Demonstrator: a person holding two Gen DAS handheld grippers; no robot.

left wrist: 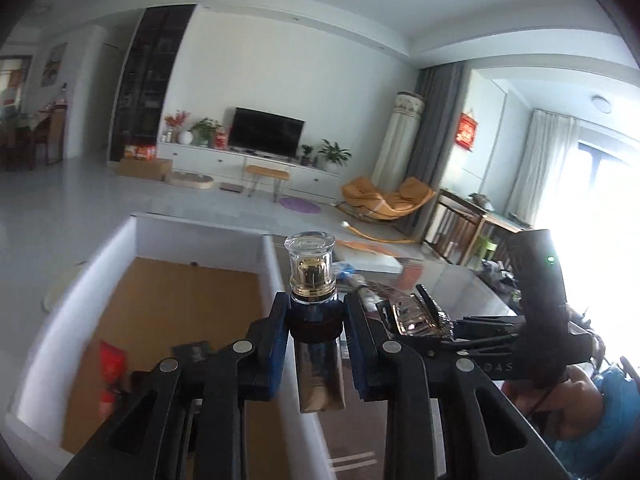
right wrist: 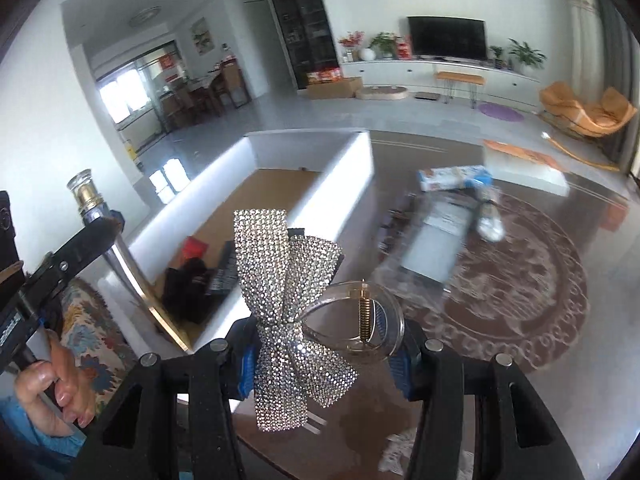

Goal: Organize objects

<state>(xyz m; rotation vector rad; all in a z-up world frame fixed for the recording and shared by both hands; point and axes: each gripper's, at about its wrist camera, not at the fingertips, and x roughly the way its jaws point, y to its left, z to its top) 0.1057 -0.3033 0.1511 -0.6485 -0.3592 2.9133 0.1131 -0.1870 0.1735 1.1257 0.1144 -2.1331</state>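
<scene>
Left tongs point(left wrist: 314, 320) clamp perfume bottle point(left wrist: 312, 276) at neck, above white box point(left wrist: 200, 232) wall: glass, slippery, fragile | Right tongs point(right wrist: 324, 356) pinch rhinestone bow hair clip point(right wrist: 292, 316) at clear claw: light, brittle, above tabletop point(right wrist: 520, 280).

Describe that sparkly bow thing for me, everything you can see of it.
The bow hair clip is a rhinestone-covered silver bow on a clear plastic claw with a gold metal spring. It is held in the air between the blue pads of the right tool, bow loops fanning up and down, above the dark glossy table, near the white box.
</scene>
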